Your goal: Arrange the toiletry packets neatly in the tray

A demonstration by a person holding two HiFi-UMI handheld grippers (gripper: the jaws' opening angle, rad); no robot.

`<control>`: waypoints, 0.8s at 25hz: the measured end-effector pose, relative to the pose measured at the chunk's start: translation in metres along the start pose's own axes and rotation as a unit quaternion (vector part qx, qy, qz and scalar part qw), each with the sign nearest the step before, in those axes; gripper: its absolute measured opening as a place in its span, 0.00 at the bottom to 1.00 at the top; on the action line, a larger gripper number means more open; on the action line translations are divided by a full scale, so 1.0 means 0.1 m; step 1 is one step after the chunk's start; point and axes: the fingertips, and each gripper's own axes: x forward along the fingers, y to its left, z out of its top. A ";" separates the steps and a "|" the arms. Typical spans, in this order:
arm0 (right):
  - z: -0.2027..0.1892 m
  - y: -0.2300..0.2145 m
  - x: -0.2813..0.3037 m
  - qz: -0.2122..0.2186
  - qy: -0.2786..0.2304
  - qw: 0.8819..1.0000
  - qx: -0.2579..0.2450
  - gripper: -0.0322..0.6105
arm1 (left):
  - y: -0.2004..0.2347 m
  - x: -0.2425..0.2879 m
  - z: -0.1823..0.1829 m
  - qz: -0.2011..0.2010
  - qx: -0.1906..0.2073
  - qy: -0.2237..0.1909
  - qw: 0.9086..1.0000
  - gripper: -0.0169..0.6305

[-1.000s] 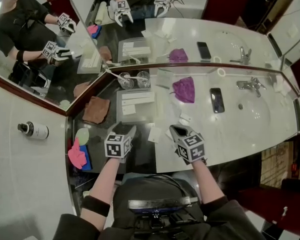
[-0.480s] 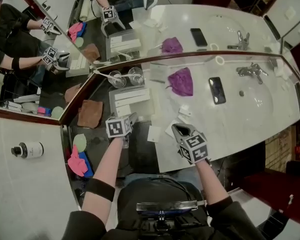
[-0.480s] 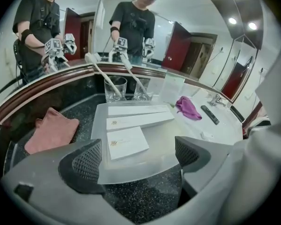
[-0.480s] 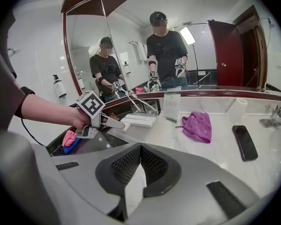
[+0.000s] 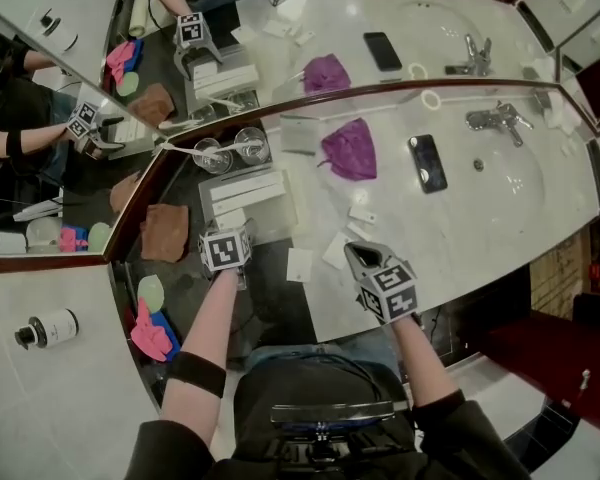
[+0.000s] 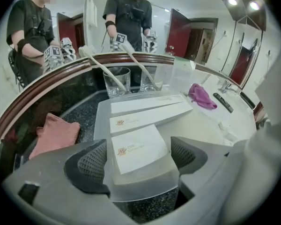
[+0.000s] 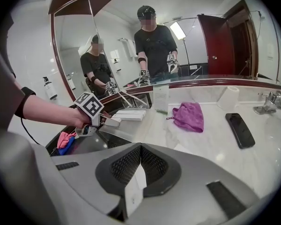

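Two jaws of the left gripper (image 6: 139, 157), just now opening wide, are straddling the square packet (image 6: 138, 146) in the tray (image 6: 145, 187) without pressing it. The right gripper (image 7: 139, 165) is clamping a thin packet (image 7: 132, 192) upright between its pads. Laying it flat, edges squared to the packets already in the tray, is looking wisest.

Our left claw (image 6: 140, 159) and right claw (image 7: 139, 168) are grey moulded plastic with black mesh-textured pads (image 6: 90, 165). Each carries a white cube (image 5: 225, 250) printed with black square markers. We wear a dark short-sleeved top (image 5: 165, 453) and a black band (image 5: 193, 375) on the left forearm.
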 end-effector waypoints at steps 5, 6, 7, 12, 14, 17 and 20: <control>-0.03 -0.05 0.02 -0.001 0.002 1.000 0.002 0.06 | 0.03 -0.03 -0.02 0.008 0.006 -0.008 1.000 0.59; -0.03 -0.06 0.02 -0.001 0.002 1.000 0.001 0.06 | 0.02 -0.04 -0.02 0.008 0.003 -0.010 1.000 0.57; -0.03 -0.07 0.03 -0.001 0.002 1.000 -0.001 0.06 | 0.02 -0.05 -0.02 0.008 0.001 -0.012 1.000 0.56; -0.02 -0.05 -0.01 0.000 -0.001 1.000 -0.001 0.06 | -0.03 -0.12 0.01 0.001 0.014 -0.022 1.000 0.55; 0.00 -0.02 -0.03 0.001 -0.005 1.000 -0.001 0.06 | -0.06 -0.17 0.05 -0.004 0.021 -0.031 0.999 0.55; -0.01 -0.01 -0.04 0.001 -0.009 1.000 -0.003 0.06 | -0.11 -0.27 0.08 -0.012 0.029 -0.041 0.999 0.55; 0.02 0.05 -0.08 0.005 -0.016 1.000 -0.005 0.06 | -0.21 -0.40 0.08 -0.031 0.045 -0.056 0.997 0.55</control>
